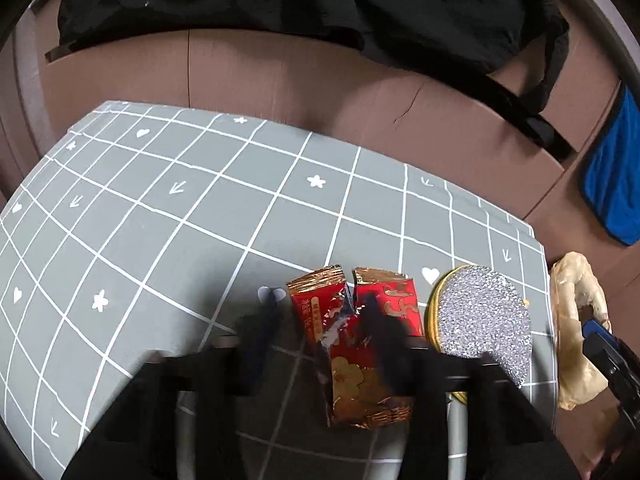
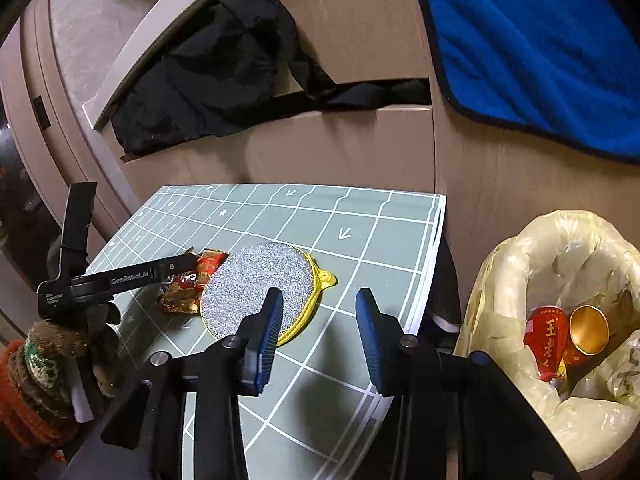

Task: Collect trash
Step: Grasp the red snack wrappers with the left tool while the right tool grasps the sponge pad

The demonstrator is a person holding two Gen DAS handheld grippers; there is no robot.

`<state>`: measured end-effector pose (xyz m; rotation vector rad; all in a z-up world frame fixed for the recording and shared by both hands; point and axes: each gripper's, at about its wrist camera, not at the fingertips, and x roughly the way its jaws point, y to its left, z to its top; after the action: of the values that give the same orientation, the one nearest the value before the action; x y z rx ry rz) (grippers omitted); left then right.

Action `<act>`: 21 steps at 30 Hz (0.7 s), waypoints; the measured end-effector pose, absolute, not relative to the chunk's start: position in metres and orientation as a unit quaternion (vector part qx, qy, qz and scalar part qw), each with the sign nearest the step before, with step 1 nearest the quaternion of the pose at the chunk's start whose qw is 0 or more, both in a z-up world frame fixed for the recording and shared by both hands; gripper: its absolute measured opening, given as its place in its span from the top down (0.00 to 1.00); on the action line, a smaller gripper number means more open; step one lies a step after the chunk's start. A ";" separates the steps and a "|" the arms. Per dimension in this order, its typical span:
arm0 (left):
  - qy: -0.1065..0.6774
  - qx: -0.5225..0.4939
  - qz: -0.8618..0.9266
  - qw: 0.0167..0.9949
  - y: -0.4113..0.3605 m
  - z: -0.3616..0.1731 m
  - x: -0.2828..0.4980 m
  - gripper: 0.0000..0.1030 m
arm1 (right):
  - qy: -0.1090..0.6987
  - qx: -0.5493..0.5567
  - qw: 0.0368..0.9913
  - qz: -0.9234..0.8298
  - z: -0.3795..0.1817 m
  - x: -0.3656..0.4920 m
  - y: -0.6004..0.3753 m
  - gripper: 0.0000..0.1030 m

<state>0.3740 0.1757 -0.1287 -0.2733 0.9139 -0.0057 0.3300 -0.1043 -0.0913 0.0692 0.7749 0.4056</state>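
Observation:
A torn red and gold snack wrapper (image 1: 360, 364) lies on the grey grid mat (image 1: 160, 240), just left of a round silver glitter pad (image 1: 484, 312). My left gripper (image 1: 320, 312) hangs right over the wrapper, one blurred finger on either side of it, and the left finger stands clear of the foil. From the right wrist view the left gripper (image 2: 188, 260) has its tip at the wrapper (image 2: 188, 284). My right gripper (image 2: 318, 294) is open and empty above the mat, beside the glitter pad (image 2: 260, 284). A bin with a pale bag (image 2: 516, 264) stands to its right.
A crushed red can (image 2: 546, 336) and other rubbish lie in the bin. Behind the mat rises a beige cabinet (image 2: 340, 152) with black cloth (image 2: 224, 80) and a blue towel (image 2: 540, 52) hanging over it. A knitted sleeve (image 2: 36, 380) holds the left gripper.

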 end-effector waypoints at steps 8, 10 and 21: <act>0.411 -0.124 -0.017 0.903 0.190 -0.114 0.347 0.82 | 0.412 0.013 0.884 0.219 -0.107 0.345 -0.080 0.52; 0.401 -0.123 -0.013 0.907 0.197 -0.107 0.335 0.82 | 0.422 0.007 0.882 0.212 -0.114 0.352 -0.073 0.52; 0.345 -0.156 0.013 0.926 0.261 -0.069 0.271 0.82 | 0.442 -0.001 0.879 0.179 -0.133 0.371 -0.040 0.55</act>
<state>0.2713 0.2608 -0.0695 -0.3201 0.7070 0.0273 0.3706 -0.0396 -0.1326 -0.0027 0.9224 0.3727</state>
